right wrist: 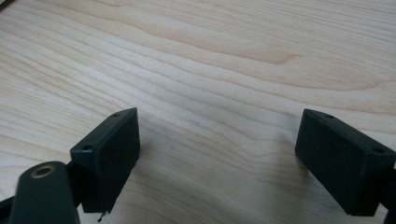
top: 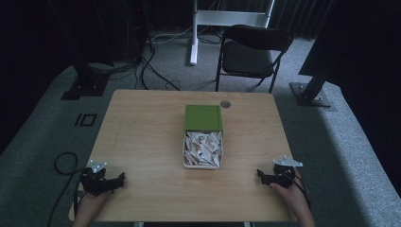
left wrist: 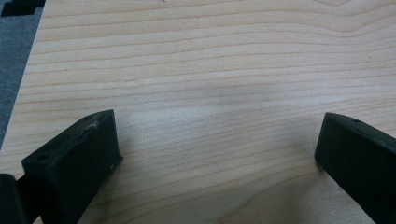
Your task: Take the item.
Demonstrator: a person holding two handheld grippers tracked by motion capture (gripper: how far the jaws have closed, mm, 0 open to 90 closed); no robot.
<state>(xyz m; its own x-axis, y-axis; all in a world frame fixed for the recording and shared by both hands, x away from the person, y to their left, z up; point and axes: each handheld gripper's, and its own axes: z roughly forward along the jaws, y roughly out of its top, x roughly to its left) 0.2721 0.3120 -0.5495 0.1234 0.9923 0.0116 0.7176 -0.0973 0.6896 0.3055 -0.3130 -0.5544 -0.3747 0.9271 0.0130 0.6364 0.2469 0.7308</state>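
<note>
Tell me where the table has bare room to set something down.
Bare wood lies left of the white box, as far as the left gripper, and right of it, toward the right gripper. The near strip between both grippers is free too. The middle is crowded: the green lid adjoins the box, with a small grey disc behind.

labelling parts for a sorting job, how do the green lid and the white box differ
The flat green square lid lies at the far end with a plain top; the white rectangular box sits nearer the person, open, full of pale, crumpled-looking pieces. The two touch, at the middle of the light wooden table.
</note>
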